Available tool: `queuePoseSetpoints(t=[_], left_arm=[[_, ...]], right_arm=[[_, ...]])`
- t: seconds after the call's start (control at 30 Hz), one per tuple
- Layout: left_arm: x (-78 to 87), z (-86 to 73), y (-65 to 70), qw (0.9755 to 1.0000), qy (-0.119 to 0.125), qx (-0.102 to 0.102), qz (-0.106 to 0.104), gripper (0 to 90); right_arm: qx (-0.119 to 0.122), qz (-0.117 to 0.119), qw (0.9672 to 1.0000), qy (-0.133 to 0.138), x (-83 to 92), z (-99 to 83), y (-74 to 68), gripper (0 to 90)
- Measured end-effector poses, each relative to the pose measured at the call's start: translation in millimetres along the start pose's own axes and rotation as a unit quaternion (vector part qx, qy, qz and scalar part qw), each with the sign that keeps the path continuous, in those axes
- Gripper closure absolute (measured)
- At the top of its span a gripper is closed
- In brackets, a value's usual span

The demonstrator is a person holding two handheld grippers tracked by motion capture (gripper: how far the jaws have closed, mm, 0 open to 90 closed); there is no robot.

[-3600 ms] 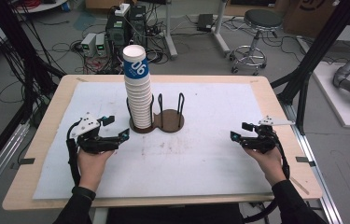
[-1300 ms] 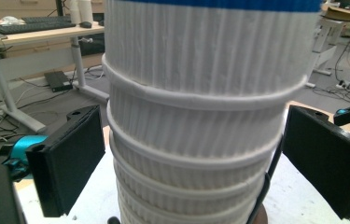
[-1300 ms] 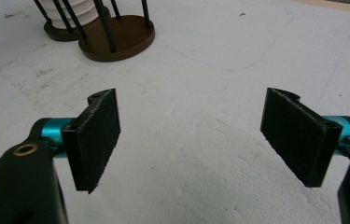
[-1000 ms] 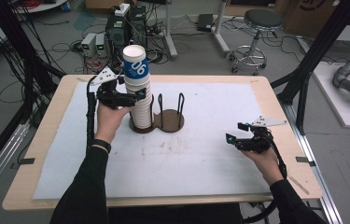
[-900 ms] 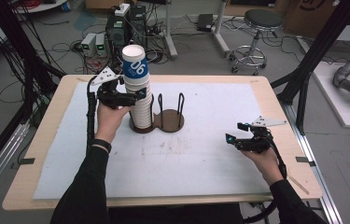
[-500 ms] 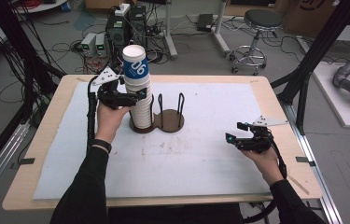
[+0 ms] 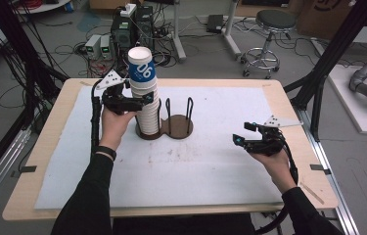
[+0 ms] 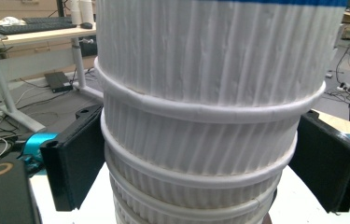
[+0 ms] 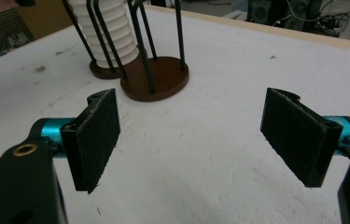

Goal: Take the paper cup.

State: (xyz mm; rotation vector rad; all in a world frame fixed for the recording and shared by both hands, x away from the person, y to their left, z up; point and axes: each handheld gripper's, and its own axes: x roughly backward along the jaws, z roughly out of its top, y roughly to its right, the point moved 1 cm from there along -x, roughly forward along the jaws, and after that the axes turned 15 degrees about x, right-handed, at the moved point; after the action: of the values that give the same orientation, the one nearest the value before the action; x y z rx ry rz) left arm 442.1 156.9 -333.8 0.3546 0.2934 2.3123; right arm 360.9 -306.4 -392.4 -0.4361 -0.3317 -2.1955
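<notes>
White-covered table (image 7: pixel 210 171), left tongs (image 7: pixel 144 100) just closed on cup stack (image 7: pixel 144 93), right tongs (image 7: pixel 243 133) open, empty

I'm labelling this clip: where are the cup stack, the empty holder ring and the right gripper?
cup stack (image 7: pixel 147 105), high view, ribbed side at mid-height.
empty holder ring (image 7: pixel 178 126), high view, its brown base disc.
right gripper (image 7: pixel 244 133), high view, midway between its fingertips.

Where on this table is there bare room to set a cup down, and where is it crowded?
Free: the white mat in front of the holder, between the two arms, and the stretch right of the holder, beyond the right gripper. The holder's right ring is empty. Crowded: the left ring, where the left gripper closes on the cup stack.
</notes>
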Motion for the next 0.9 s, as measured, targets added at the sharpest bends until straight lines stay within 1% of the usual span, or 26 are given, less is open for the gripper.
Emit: queuePoseSetpoints(t=[0.2, 0.33, 0.37, 0.43, 0.47, 0.53, 0.7, 0.73, 0.8, 0.9], left_arm=[[0.0, 0.3, 0.3, 1.0, -0.001, -0.001, 0.001, 11.2], [-0.1, 0.4, 0.7, 1.0, -0.001, 0.0, 0.003, 11.2], [-0.1, 0.3, 0.8, 1.0, -0.001, 0.001, 0.003, 11.2], [-0.4, 0.3, 1.0, 1.0, -0.001, 0.0, 0.004, 11.2], [-0.5, 0.3, 1.0, 1.0, 0.0, 0.0, 0.004, 11.2], [-0.3, 0.4, 1.0, 1.0, -0.001, -0.002, 0.005, 11.2], [-0.4, 0.4, 1.7, 1.0, -0.002, -0.002, 0.005, 11.2], [-0.3, 0.5, 1.7, 1.0, -0.003, -0.003, 0.005, 11.2], [-0.4, 0.5, 1.8, 1.0, -0.002, -0.003, 0.006, 11.3], [-0.3, 0.5, 1.6, 1.0, -0.003, -0.003, 0.006, 11.3]], right_arm=[[0.016, 0.009, 0.9998, 0.011, -6.5, 19.4, -4.3, 20.2], [0.027, 0.014, 0.9993, 0.023, -15.1, 34.5, -5.1, 20.2], [0.026, 0.017, 0.9992, 0.025, -17.0, 38.6, -5.5, 20.2], [0.029, 0.021, 0.9989, 0.029, -21.2, 47.6, -5.7, 20.2], [0.034, 0.021, 0.9987, 0.032, -23.2, 51.8, -5.5, 20.2], [0.037, 0.028, 0.9982, 0.038, -27.6, 60.3, -4.8, 20.2], [0.035, 0.038, 0.9972, 0.053, -38.8, 82.3, -3.4, 20.2], [0.037, 0.042, 0.9966, 0.06, -42.6, 89.6, -3.7, 20.2], [0.039, 0.046, 0.9962, 0.064, -46.2, 97.0, -4.6, 20.2], [0.048, 0.054, 0.9949, 0.071, -55.3, 114.4, -7.6, 20.3]])
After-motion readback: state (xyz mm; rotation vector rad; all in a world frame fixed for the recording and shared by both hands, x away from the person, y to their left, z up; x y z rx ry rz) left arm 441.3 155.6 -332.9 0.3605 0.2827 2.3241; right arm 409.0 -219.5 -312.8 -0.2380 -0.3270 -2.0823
